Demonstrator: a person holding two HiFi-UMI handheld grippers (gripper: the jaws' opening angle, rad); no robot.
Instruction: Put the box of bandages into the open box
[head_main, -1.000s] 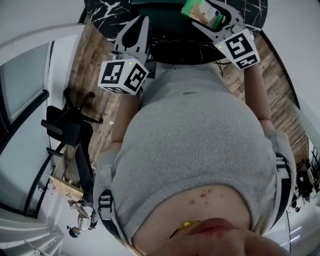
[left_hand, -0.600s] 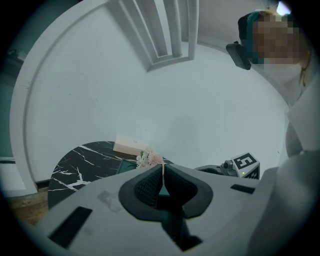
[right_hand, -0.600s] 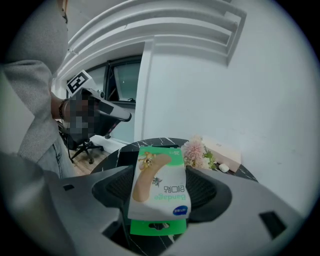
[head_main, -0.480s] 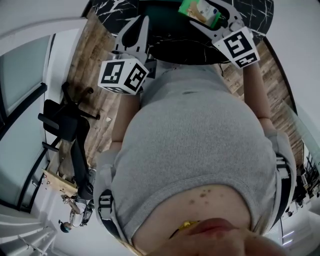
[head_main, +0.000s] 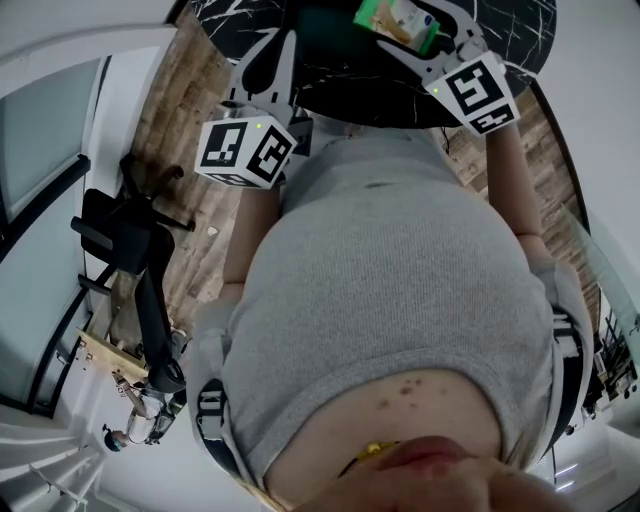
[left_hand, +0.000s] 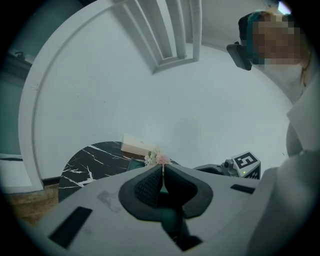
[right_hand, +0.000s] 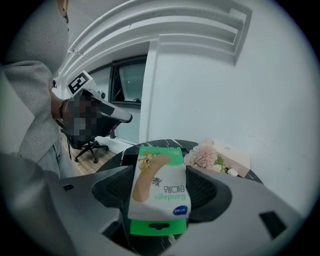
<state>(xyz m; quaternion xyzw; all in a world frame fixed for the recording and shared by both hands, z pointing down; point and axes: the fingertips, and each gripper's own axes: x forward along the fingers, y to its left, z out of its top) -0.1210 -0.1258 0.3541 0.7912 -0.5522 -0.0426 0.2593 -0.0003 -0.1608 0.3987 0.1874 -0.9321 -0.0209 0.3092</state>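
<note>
The right gripper (right_hand: 162, 172) pinches the bandage box (right_hand: 159, 192) between its jaws, at the lower middle of the right gripper view. The box's long axis runs along the jaws, away from the camera. Its green hang-tab end is nearest the lens and its far end points toward the black marbled desk (right_hand: 122, 156). The printed face is up, and the lettering reads upside down from here.

In the head view the box (head_main: 398, 22) sits at the top edge, right of centre, over the desk (head_main: 225, 15). The frame edge cuts off its upper part.

The left gripper (left_hand: 162, 168) has its jaws pressed together on nothing. It sits at the lower middle of its own view.

A grey-clad torso (head_main: 390, 300) fills most of the head view and hides much of the desk. Behind the jaws, flowers (right_hand: 204, 154) and a cream box (right_hand: 235, 159) show on the desk. Whether that box is open cannot be told.
</note>
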